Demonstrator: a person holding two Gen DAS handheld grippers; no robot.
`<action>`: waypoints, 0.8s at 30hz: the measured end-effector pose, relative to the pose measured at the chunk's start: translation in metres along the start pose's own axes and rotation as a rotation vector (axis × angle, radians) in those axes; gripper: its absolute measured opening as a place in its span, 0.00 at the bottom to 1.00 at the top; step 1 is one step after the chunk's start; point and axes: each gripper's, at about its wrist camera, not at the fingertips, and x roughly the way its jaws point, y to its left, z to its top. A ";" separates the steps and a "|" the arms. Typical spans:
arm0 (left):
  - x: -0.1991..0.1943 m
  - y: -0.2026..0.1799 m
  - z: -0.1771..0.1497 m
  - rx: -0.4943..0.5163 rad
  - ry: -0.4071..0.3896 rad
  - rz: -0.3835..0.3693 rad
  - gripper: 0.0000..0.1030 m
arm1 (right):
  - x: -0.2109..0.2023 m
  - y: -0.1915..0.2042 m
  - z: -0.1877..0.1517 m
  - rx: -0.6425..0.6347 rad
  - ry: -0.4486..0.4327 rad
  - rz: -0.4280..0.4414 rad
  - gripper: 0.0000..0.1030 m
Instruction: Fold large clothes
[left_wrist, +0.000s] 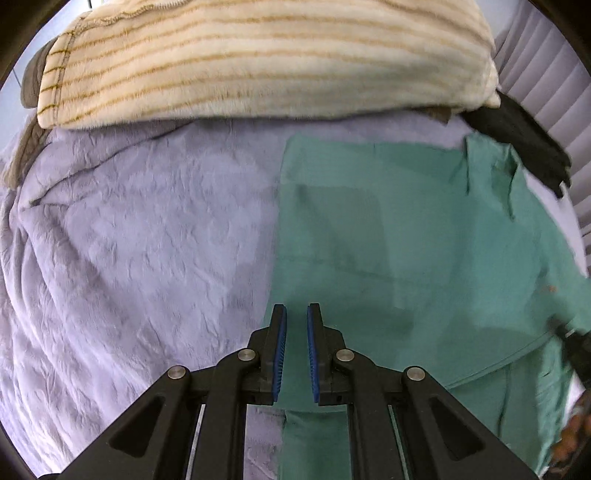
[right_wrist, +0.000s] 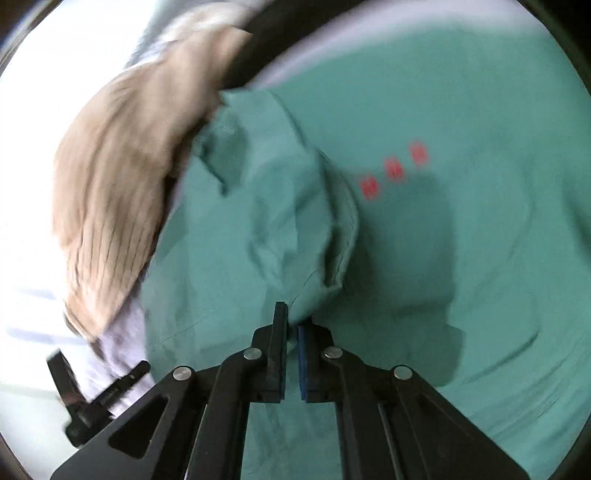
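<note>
On the lavender bedspread (left_wrist: 129, 240) lies the green garment (left_wrist: 406, 240), spread mostly flat toward the right side of the left wrist view, below a cream striped blanket (left_wrist: 240, 62) heaped at the far edge. Only this view shows the bedspread's wide wrinkled expanse and the garment's straight left edge. The right wrist view alone shows three red marks (right_wrist: 395, 170) printed on the green garment (right_wrist: 461, 258) and a bunched fold of it rising toward the tongs.

The left gripper (left_wrist: 296, 314) hovers over the garment's left edge, its blue-padded jaws parted with nothing between them. The right gripper (right_wrist: 292, 321) has its jaws pinched on a gathered ridge of the green cloth — fabric sits right between the pads.

Motion blur smears the right wrist view: the tan blanket (right_wrist: 122, 184) and a black object (right_wrist: 96, 395) at lower left are hard to make out, and the garment's far edges run out of view.
</note>
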 end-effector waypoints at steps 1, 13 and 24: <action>0.002 0.000 -0.002 -0.004 0.006 0.002 0.12 | -0.002 -0.002 0.004 -0.025 -0.002 -0.019 0.05; -0.042 0.000 -0.038 -0.030 -0.046 0.071 0.99 | -0.008 -0.051 0.000 0.126 0.199 0.046 0.60; -0.028 -0.076 -0.087 0.023 0.161 -0.030 0.99 | -0.058 -0.081 -0.021 0.132 0.184 0.078 0.79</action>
